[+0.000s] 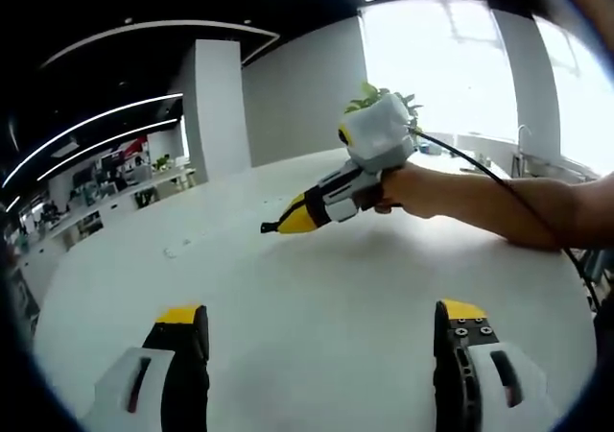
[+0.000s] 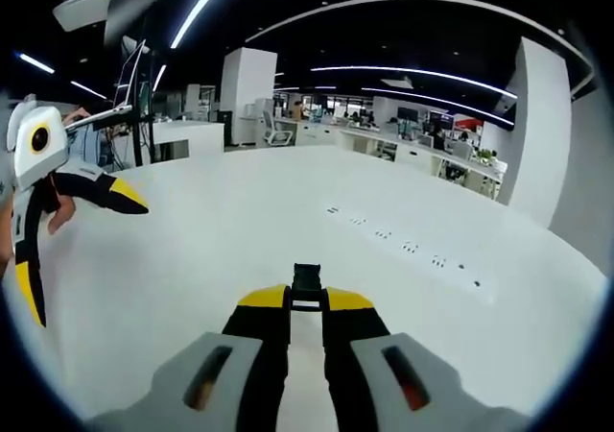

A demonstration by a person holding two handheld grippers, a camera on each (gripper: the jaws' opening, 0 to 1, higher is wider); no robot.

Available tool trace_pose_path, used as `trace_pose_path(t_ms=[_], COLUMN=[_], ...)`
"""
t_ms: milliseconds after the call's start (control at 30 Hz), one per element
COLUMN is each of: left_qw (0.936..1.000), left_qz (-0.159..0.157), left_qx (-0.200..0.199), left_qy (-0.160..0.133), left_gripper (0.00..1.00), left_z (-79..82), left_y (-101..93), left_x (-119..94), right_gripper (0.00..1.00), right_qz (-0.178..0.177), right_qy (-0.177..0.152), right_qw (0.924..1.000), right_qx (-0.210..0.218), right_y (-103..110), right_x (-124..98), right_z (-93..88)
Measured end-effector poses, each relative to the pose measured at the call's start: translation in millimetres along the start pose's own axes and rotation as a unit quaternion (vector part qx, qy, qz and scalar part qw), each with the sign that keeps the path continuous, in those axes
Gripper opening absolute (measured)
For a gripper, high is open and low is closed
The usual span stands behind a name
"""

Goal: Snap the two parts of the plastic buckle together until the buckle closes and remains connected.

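A small black plastic buckle part (image 2: 307,284) sticks out between the yellow tips of my right gripper (image 2: 307,302), which is shut on it above the white table (image 2: 240,230). In the left gripper view the same right gripper (image 1: 284,224) comes in from the right in a person's hand (image 1: 413,190), with the buckle part (image 1: 269,228) at its tip, held a little above the table. My left gripper (image 1: 321,319) stands wide open with nothing between its jaws. It also appears at the left edge of the right gripper view, the left gripper (image 2: 91,264) with jaws spread apart.
The round white table (image 1: 288,298) spreads below both grippers. A row of small sockets (image 2: 403,246) runs across it. A potted plant (image 1: 379,94) stands behind the hand. A black cable (image 1: 480,168) trails along the person's forearm (image 1: 508,206). Office desks lie beyond the table.
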State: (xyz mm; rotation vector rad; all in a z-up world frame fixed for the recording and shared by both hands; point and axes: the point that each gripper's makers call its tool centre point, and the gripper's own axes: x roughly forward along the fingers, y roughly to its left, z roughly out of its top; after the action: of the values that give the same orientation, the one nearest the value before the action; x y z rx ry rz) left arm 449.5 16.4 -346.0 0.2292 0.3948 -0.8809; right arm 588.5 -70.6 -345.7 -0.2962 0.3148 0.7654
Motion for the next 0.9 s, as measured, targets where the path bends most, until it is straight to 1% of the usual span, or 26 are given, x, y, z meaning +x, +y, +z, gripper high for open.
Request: trace_pose_path(t_ms=[300,633,900], left_qw=[1.0000,1.0000,1.0000], left_qz=[0.001,-0.001,0.000], left_qx=[0.002,0.003,0.004], left_qy=[0.002,0.003,0.005], left_gripper=[0.99,0.99,0.99], left_z=[-1.1,-1.8,-3.0], left_y=[-0.1,-0.8,0.3], left_x=[0,0,0], right_gripper=[0.10,0.10,0.10], right_qz=[-0.002,-0.006,-0.005], right_qy=[0.001,0.002,0.010], right_qw=[1.0000,1.0000,0.9999], right_qx=[0.004,-0.001,-0.002], right_y=[-9,-16,-16], right_x=[8,11,15], right_z=[0.6,3.2,-3.2])
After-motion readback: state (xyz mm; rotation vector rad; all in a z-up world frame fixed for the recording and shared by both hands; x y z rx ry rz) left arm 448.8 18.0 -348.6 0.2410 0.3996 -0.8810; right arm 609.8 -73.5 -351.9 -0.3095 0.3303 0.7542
